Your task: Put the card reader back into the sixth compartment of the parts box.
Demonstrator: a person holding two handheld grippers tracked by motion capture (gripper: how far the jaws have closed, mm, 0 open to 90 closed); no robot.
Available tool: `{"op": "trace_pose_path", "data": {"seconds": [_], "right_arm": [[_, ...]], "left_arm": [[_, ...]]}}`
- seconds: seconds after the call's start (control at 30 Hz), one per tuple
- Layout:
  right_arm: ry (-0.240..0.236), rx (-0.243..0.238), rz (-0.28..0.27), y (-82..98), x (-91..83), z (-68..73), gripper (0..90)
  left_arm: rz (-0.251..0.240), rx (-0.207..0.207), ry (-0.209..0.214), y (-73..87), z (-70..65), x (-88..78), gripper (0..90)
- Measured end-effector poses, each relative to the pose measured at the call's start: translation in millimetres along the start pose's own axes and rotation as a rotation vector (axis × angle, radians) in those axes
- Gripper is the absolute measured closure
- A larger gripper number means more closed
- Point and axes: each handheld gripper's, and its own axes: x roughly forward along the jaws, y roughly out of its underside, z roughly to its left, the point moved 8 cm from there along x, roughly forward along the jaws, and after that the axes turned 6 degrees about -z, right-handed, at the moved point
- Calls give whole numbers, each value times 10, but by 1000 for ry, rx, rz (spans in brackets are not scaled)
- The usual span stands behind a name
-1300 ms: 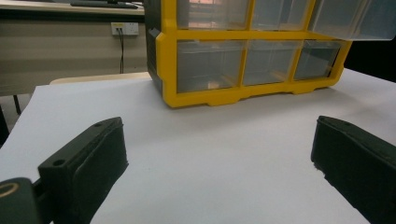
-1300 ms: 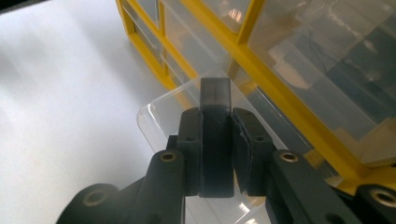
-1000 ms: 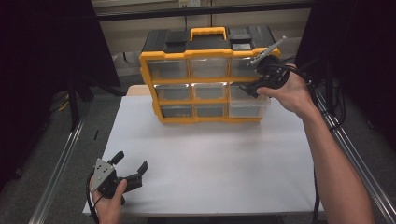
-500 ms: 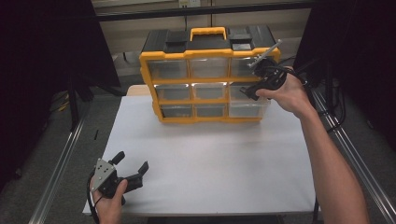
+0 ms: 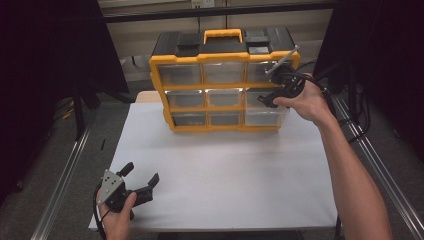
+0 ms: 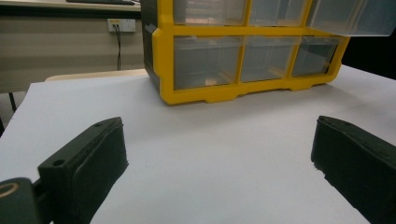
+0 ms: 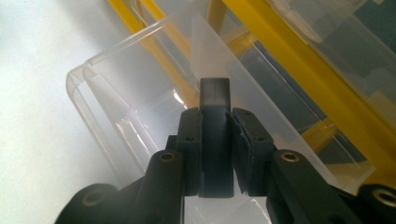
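A yellow and black organizer [image 5: 225,57] with clear drawers stands at the back of the white table [image 5: 225,175]. Its right drawer in the middle row [image 6: 350,16] is pulled out. My right gripper [image 5: 267,100] hovers at that drawer, shut on a small dark grey block [image 7: 215,93]. In the right gripper view the block hangs over the open clear drawer [image 7: 135,116]. My left gripper [image 5: 141,173] rests near the table's front left corner. Its jaws are wide open, with bare table between them [image 6: 219,149].
The organizer's black top carries a yellow handle [image 5: 222,35]. The bottom row of drawers [image 6: 243,60] is pushed in flush. Metal rails [image 5: 65,170] run along both sides of the table, and dark curtains hang at left and right.
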Motion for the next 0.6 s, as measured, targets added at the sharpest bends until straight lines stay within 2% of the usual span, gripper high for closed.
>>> {"op": "trace_pose_path", "data": {"seconds": [0.1,0.2,0.27,0.33,0.4,0.47,0.53,0.6], "right_arm": [[7,4,-6,-2,-4,-1,705],[12,18,-18,-12,-26,-1,618],[22,25,-39,-30,-49,-5,599],[23,26,-61,-49,-79,8,534],[33,32,-74,-59,-107,8,518],[37,44,-91,-65,-130,12,462],[34,49,-125,-79,-157,20,446],[49,64,-153,-79,-176,13,376]], "left_arm": [[1,4,-1,0,7,0,33],[1,0,0,1,0,0,33],[-3,0,-1,-4,-4,0,33],[-3,2,-3,-4,-2,-1,33],[0,1,-3,0,0,0,33],[-2,3,-3,-4,2,0,33],[-3,1,-3,-4,1,1,33],[-1,4,-2,-3,3,8,33]]}}
